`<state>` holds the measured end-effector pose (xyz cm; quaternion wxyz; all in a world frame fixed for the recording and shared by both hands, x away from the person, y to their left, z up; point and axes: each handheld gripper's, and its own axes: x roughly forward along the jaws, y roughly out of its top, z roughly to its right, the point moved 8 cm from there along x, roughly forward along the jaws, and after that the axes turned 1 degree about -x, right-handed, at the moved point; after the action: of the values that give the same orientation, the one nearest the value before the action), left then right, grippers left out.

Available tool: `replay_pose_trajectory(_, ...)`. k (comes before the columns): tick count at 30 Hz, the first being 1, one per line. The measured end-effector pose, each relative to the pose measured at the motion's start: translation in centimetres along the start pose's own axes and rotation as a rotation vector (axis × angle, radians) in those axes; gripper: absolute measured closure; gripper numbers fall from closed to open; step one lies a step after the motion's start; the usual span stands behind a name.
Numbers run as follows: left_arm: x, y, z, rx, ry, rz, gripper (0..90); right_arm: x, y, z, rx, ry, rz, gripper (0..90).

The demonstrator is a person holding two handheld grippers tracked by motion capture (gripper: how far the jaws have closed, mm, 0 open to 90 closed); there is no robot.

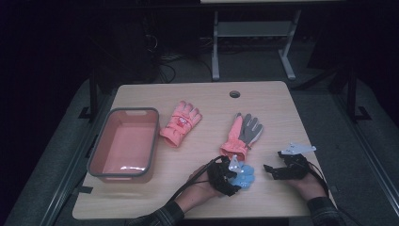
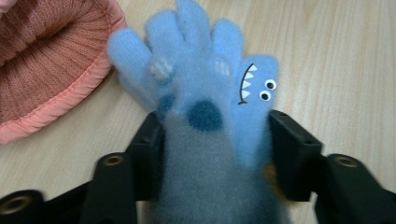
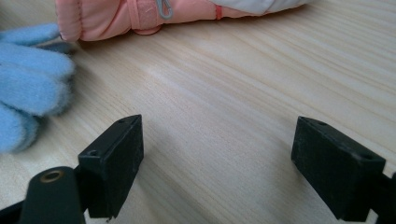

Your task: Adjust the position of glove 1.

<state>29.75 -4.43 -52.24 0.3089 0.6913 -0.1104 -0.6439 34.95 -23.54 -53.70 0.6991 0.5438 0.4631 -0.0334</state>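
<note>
Blue fleece glove (image 2: 205, 116) sits pinched between the left gripper (image 2: 212, 135) jaws; the right gripper (image 3: 217, 163) jaws gape wide, empty.

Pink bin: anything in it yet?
Empty. The high view shows the pink bin with a bare floor; all three gloves lie on the table.

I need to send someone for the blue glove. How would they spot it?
On the table, near the front edge, it lies between the left gripper's pads. The blue glove is fuzzy, with a toothy cartoon face on its thumb; the other gloves are pink.
</note>
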Motion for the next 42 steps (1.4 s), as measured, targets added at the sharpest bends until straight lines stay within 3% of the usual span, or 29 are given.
replay_pose_trajectory(8,-0.2,0.1,-0.1,0.000,-0.016,-0.009,65.9,0.0,0.0,0.0,0.000,0.000,0.000,16.7)
replay_pose_trajectory(14,-0.3,0.0,-0.2,-0.012,-0.046,-0.017,74.3,0.0,0.0,0.0,0.000,0.000,0.000,16.7)
replay_pose_trajectory(18,-0.3,0.1,-0.4,-0.063,-0.083,0.012,75.7,0.0,0.0,0.0,0.002,-0.001,0.001,16.7)
replay_pose_trajectory(32,-2.5,0.5,-1.1,-0.118,-0.154,0.087,76.2,-0.2,-0.1,0.0,0.006,-0.003,0.002,16.7)
replay_pose_trajectory(42,-4.8,0.0,-2.4,-0.156,-0.141,0.121,76.1,-0.1,-0.1,0.0,0.003,0.000,0.000,16.7)
